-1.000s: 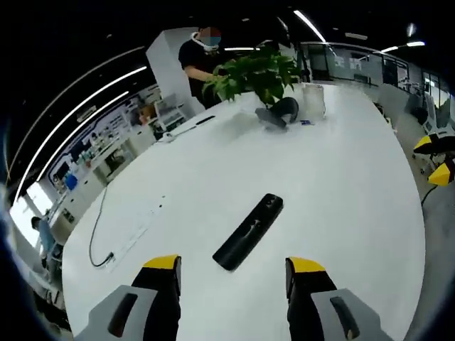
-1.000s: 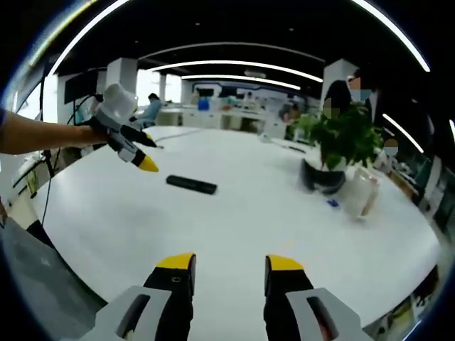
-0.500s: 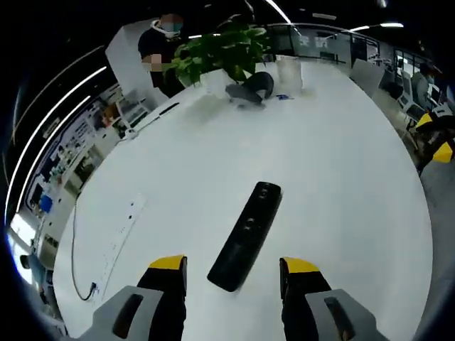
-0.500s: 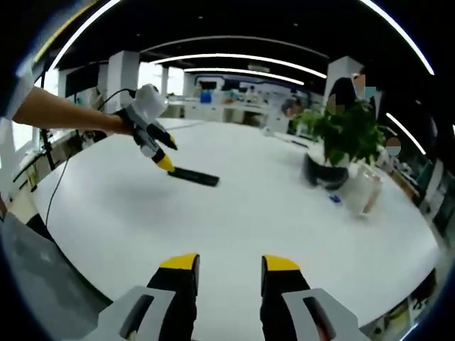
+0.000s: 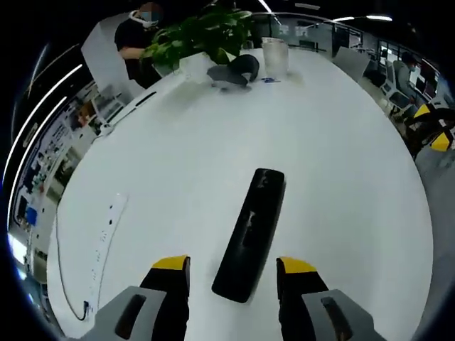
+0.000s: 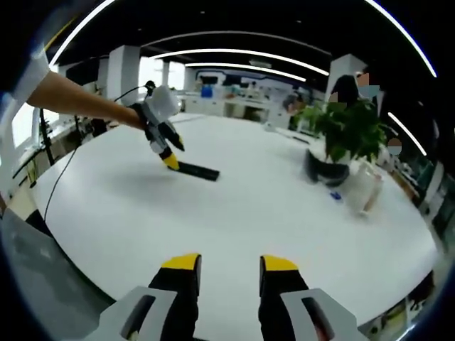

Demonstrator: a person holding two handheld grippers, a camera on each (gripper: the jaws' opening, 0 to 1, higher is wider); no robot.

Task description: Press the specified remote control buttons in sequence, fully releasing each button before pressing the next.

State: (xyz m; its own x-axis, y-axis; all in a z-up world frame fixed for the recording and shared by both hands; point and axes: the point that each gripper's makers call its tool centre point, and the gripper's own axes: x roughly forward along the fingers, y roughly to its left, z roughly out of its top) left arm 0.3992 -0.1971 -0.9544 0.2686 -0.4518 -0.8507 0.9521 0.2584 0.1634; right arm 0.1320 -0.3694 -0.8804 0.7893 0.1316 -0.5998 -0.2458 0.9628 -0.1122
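My left gripper [image 5: 232, 268], fingers spread, straddles the remote's [image 5: 251, 231] near end; next I'd judge pressing.

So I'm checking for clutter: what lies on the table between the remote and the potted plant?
Nothing: in the left gripper view, bare white table runs from the remote to the potted plant.

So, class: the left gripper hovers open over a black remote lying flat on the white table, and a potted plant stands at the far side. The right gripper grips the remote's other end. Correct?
Not quite. In the right gripper view, the right gripper is open and empty, far from the remote; the rest holds.
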